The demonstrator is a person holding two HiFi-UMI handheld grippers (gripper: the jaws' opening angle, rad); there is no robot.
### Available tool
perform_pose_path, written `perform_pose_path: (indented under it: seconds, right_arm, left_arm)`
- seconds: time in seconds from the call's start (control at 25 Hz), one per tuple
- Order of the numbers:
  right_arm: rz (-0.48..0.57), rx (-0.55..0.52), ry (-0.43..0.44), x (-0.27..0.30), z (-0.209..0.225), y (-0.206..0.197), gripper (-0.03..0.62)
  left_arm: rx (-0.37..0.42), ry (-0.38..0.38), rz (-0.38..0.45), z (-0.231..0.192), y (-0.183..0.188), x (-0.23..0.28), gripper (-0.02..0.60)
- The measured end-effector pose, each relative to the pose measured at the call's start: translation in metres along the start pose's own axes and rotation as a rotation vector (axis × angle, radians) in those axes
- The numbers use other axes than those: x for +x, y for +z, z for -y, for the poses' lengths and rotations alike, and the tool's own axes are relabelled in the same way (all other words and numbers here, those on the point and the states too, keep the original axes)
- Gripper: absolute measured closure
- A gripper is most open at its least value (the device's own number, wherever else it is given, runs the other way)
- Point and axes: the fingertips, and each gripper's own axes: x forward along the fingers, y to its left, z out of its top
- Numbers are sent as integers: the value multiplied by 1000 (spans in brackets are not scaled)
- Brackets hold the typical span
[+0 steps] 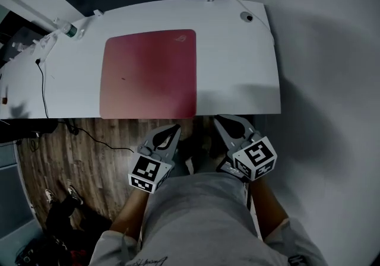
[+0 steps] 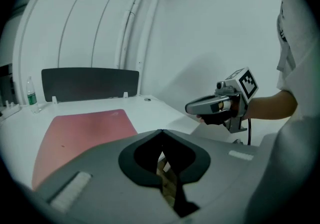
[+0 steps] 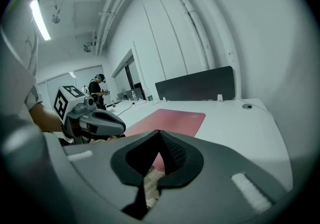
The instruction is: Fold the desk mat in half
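Approach step, fold not started. Desk mat (image 1: 148,73) lies flat on the desk (image 1: 237,51), at 12 o'clock from both tools. Left gripper (image 1: 176,128) and right gripper (image 1: 218,119) hang off the front edge, jaws pressed together, empty. Next, I'd say: open both, pinch the near corners, carry toward 12.

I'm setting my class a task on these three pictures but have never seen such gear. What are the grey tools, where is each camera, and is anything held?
A person holds a two-jaw gripper in each hand: left gripper and right gripper. One camera sits on the person's head, looking down; the others ride on the grippers, looking along their jaws. A red desk mat lies flat on the white desk, a bottle at its far left corner. Both grippers are shut and empty.
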Motion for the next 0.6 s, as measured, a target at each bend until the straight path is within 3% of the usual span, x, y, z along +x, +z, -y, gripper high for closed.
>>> perform_pose_path:
  seconds: [0.4, 0.6]
  right_arm:
    - [-60, 83, -63, 7, 11, -43, 586]
    - [-67, 118, -69, 11, 15, -55, 586]
  left_arm:
    - [107, -100, -161, -4, -55, 43, 559]
    - [168, -93, -248, -12, -83, 63, 537]
